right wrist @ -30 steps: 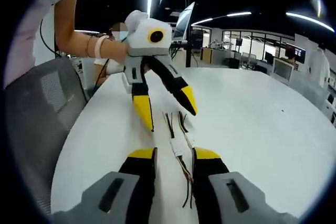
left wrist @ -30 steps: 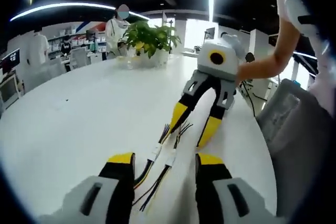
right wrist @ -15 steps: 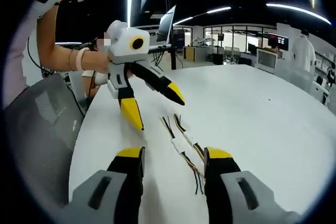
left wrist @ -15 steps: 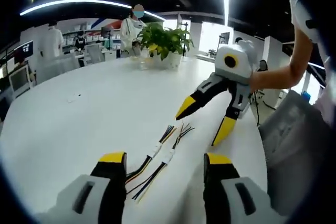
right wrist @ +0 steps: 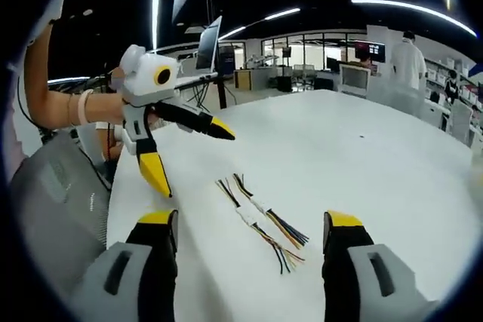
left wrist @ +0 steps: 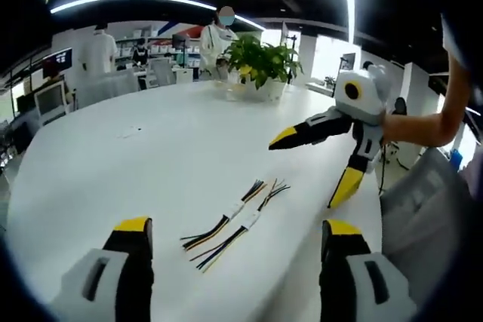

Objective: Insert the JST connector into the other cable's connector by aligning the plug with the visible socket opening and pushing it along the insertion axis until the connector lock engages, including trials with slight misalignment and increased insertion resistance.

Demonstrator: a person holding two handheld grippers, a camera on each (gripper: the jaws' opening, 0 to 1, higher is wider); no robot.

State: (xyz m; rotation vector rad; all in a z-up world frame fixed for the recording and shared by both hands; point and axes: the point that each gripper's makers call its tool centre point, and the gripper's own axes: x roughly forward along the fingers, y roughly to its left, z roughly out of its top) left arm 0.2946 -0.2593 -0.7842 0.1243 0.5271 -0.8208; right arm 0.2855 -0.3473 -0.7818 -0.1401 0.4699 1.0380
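2 cables [left wrist: 230, 222] side by side on table [left wrist: 151, 164]; plant [left wrist: 260, 58] at far edge.

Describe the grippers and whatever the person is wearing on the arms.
Both grippers, left and right, have white-grey bodies and black jaws tipped in yellow, with grey blocks at the jaw bases. In the right gripper view the person wears a pale wristband.

White tongs [left wrist: 235, 239], black jaws, yellow tips, bare forearm, wristband [right wrist: 81, 108]
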